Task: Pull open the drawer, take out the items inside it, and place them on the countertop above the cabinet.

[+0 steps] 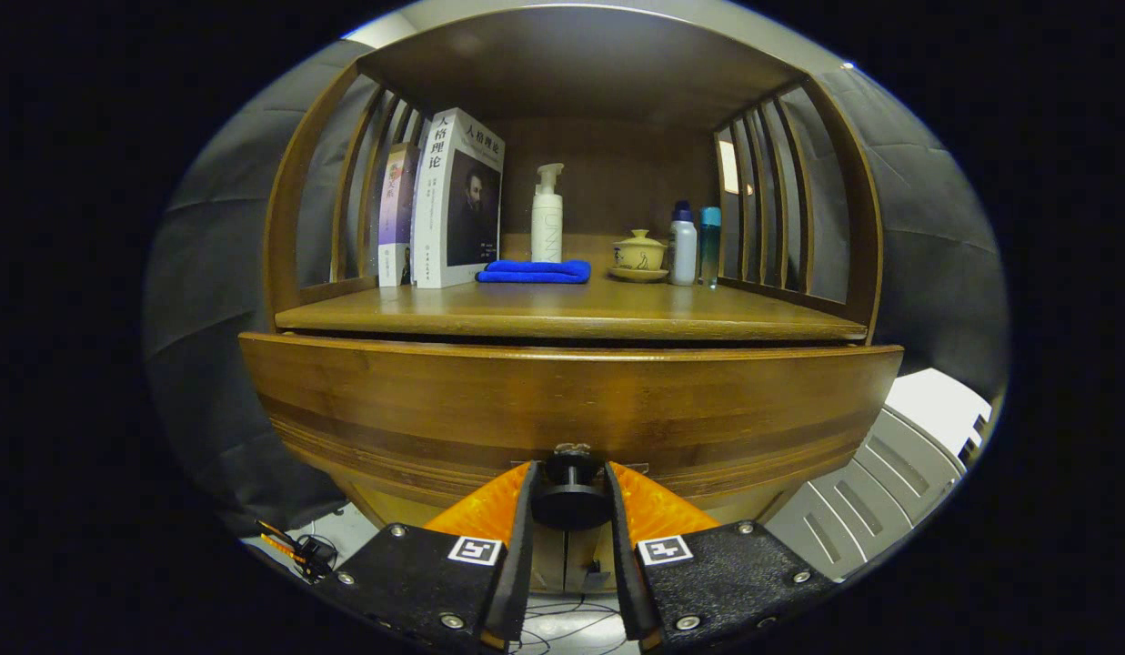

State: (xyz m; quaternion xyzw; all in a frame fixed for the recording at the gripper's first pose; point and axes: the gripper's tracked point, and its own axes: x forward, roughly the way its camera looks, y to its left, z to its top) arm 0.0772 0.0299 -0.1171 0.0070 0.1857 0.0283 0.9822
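Hand-held gripper [570,496] clenched on drawer knob [570,500]; best pulled straight back, level, keeping squeeze firm so drawer [562,409] slides evenly.

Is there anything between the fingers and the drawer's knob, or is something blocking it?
Nothing visible blocks it. The gripper already has the round knob between its fingers, which sit close on either side of it at the drawer front. Whether both fingers press on the knob cannot be told.
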